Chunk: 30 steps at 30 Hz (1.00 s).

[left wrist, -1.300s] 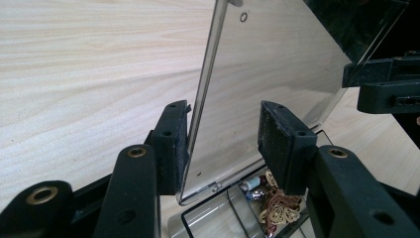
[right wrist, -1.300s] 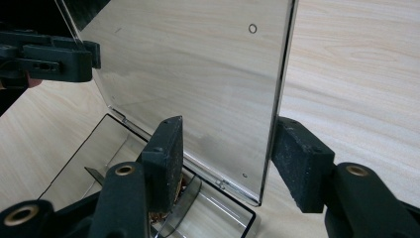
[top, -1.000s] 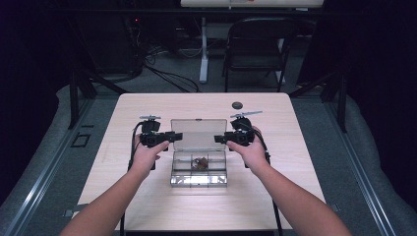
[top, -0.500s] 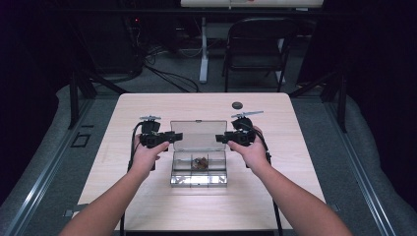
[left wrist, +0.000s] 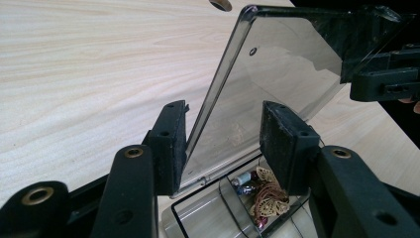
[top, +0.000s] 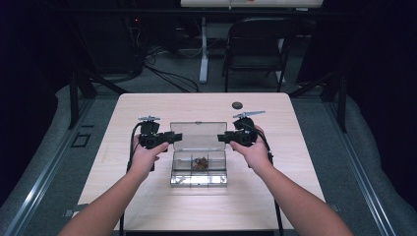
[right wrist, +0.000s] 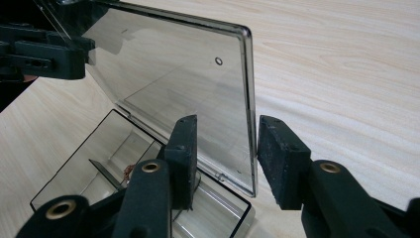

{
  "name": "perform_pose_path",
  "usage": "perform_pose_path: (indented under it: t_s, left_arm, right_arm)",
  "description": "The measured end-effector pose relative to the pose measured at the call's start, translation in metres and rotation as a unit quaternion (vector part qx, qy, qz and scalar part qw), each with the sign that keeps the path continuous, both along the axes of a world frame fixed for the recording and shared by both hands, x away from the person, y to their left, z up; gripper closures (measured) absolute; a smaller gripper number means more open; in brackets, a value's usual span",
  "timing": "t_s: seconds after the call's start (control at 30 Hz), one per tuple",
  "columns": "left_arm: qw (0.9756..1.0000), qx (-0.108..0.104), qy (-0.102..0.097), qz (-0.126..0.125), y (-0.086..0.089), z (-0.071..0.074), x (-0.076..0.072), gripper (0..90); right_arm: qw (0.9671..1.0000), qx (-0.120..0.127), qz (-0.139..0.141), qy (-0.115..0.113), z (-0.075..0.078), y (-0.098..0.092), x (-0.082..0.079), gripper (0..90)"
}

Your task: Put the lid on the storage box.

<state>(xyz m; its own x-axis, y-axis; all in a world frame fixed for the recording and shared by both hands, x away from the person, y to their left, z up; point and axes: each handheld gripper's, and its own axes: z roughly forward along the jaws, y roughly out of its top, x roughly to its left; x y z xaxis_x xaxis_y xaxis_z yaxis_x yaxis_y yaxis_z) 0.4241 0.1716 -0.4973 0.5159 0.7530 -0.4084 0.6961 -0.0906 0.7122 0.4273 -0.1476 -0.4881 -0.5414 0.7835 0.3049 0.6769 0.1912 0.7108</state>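
- Holding a black two-jaw gripper in each hand, we flank the clear plastic compartment box (top: 198, 167) at the middle of the pale wooden table (top: 147, 196).
- Our left gripper (top: 173, 139) sits at the left edge of the smoky transparent hinged lid (top: 198, 134), which stands raised at the far side of the box.
- In the left gripper view, the lid edge (left wrist: 218, 94) lies against one pad while the other pad stands clear, so the jaws are partly open.
- Our right gripper (top: 222, 138) straddles the lid's right edge (right wrist: 247, 99); its jaws have just been closing, yet gaps remain on both sides.
- A small tangle of gold filigree and bead trinkets (left wrist: 262, 196) rests in a middle compartment.
- A small dark round disc (top: 237, 104) lies far off, near the table's far edge.
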Motion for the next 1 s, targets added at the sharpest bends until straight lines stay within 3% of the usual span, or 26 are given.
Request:
perform_pose_path:
  t_s: [0.43, 1.0]
  left_arm:
    - [1.0000, 0.001, -0.006, -0.005, 0.001, 0.004, -0.003, 53.7]
    - [0.9997, 0.002, -0.024, -0.009, 0.008, 0.021, -0.012, 53.9]
  right_arm:
    - [0.9999, -0.010, 0.006, -0.008, 0.002, -0.004, -0.002, 71.1]
    - [0.9997, -0.016, 0.014, -0.013, 0.001, -0.007, -0.006, 74.2]
